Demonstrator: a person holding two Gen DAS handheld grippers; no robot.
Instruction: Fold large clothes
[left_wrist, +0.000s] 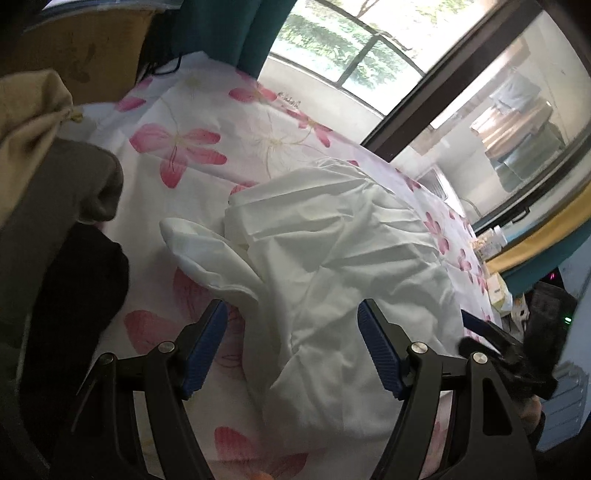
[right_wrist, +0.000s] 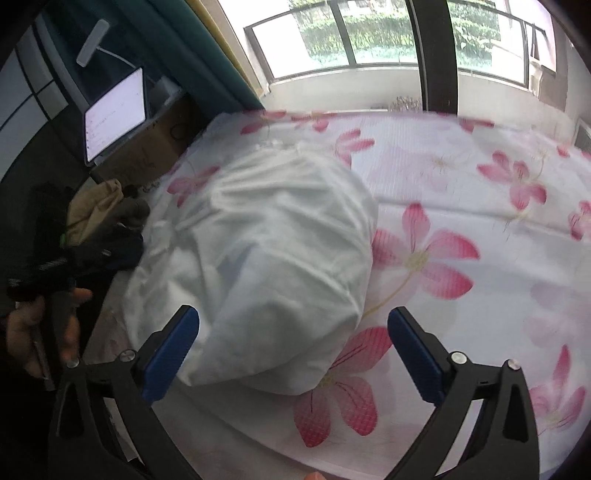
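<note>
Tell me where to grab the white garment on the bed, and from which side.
Take the white garment by the loose sleeve-like flap that sticks out on its left in the left wrist view. It lies thin and free on the floral sheet, clear of the bunched middle, so the open left tool can likely pinch it from above.

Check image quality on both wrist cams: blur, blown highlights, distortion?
Left wrist view: white garment fairly sharp, window overexposed, dark clothes pile underexposed, strong fisheye bending of the frame. Right wrist view: motion-smeared across the garment and floral sheet, window blown out, tablet screen clipped white, edges vignetted.
</note>
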